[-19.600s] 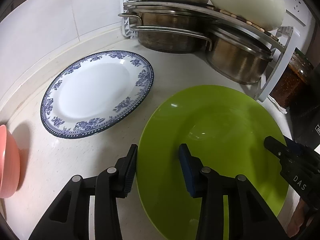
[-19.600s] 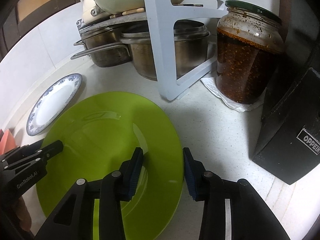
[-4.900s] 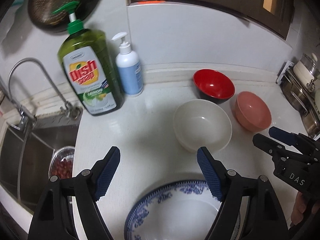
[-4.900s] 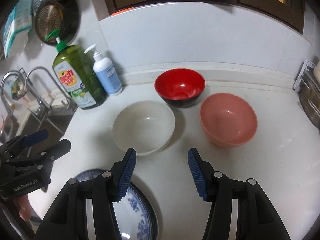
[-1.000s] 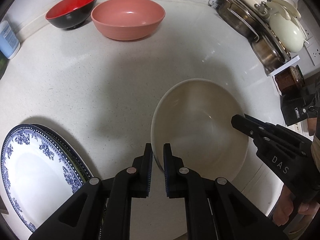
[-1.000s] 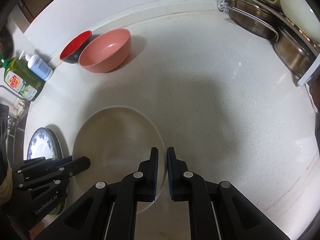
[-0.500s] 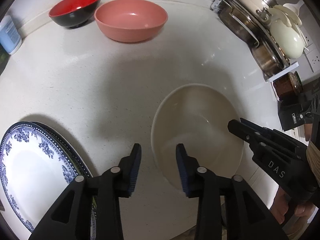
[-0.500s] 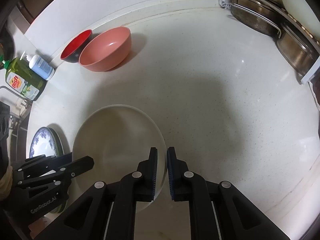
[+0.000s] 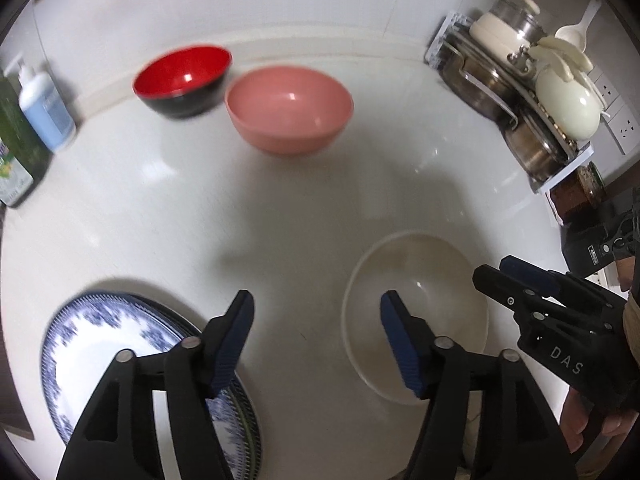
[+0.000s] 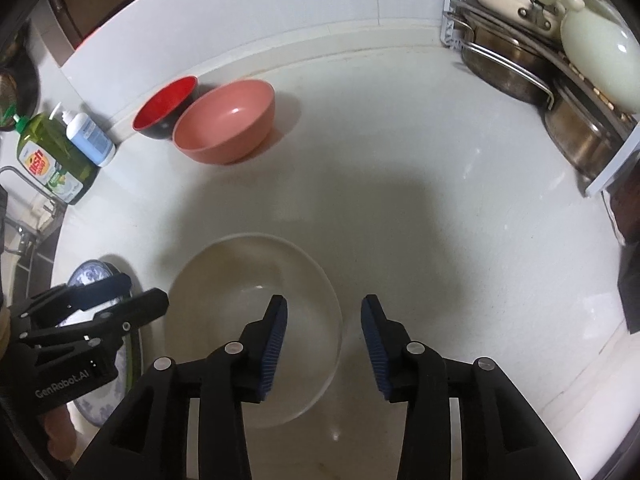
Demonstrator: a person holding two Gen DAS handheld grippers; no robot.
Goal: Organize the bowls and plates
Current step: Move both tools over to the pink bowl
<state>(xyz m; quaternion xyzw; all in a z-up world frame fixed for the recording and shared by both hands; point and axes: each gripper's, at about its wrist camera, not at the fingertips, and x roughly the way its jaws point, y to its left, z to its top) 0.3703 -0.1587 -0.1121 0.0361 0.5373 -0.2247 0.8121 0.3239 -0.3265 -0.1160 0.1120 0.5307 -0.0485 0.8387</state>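
A cream bowl (image 9: pixel 416 320) stands on the white counter near its front edge; it also shows in the right wrist view (image 10: pixel 252 304). My left gripper (image 9: pixel 316 340) is open and empty, above the counter between the bowl and the blue-patterned plate (image 9: pixel 116 360), which lies on another plate. My right gripper (image 10: pixel 324 340) is open and empty over the bowl's right rim. A pink bowl (image 9: pixel 289 108) and a red bowl (image 9: pixel 182 76) stand side by side at the back; both also show in the right wrist view, pink (image 10: pixel 226 120) and red (image 10: pixel 164 108).
A rack of steel pots (image 10: pixel 540 68) with a cream lid fills the back right corner. A green dish soap bottle (image 10: pixel 52 160) and a blue pump bottle (image 10: pixel 90 136) stand at the left by the sink. A dark box (image 9: pixel 592 244) stands at the right.
Both grippers have let go of the cream bowl's rim and opened wide. The left one opened first. Both have pulled up and back, and the bowl rests on the counter.
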